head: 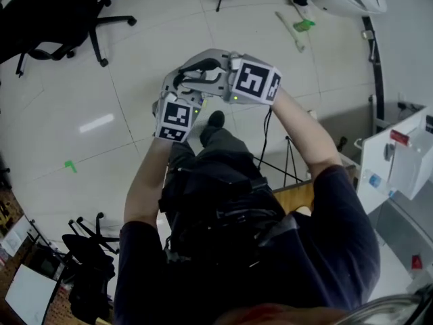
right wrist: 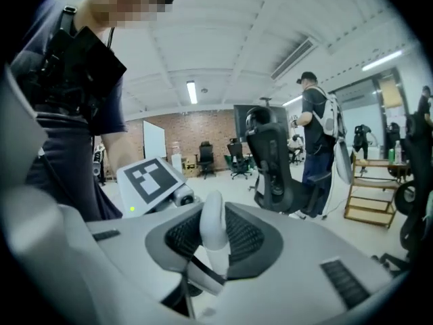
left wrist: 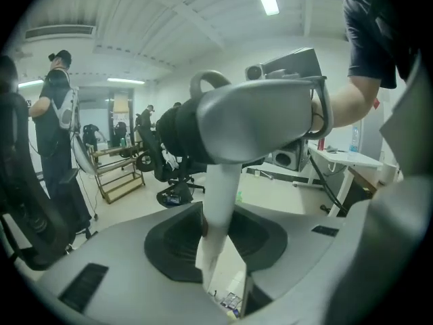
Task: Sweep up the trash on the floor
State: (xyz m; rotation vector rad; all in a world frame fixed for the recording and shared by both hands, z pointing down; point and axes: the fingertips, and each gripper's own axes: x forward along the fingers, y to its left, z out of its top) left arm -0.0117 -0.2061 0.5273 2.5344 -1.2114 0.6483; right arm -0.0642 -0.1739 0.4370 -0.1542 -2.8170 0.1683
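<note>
A pale tiled floor [head: 135,87] is seen across the whole head view, with a black office chair [head: 47,19] at its upper left and a white surface [head: 399,161] at its right edge. The two claws are held close together in front of the person's dark-clothed body [head: 237,235], well above the floor. The left claw [left wrist: 220,229] is recorded as partly open: a white stem [left wrist: 215,202] stands in the gap against the left pad, and floor is visible through the gap on its other side. The grey body of the other gripper [left wrist: 270,120] fills the space directly ahead. The right claw [right wrist: 211,229] is recorded as partly open with a narrower gap, in which a white round-tipped piece [right wrist: 214,222] stands. No clamping is evident, and the nature of either white part could not be established. The left claw's marker cube [right wrist: 150,179] is seen just beside the right claw. A white-handled tool with a green head [head: 298,29] lies on the floor, well apart from both claws. A small green scrap [head: 70,166] lies on the floor at the left.
</note>
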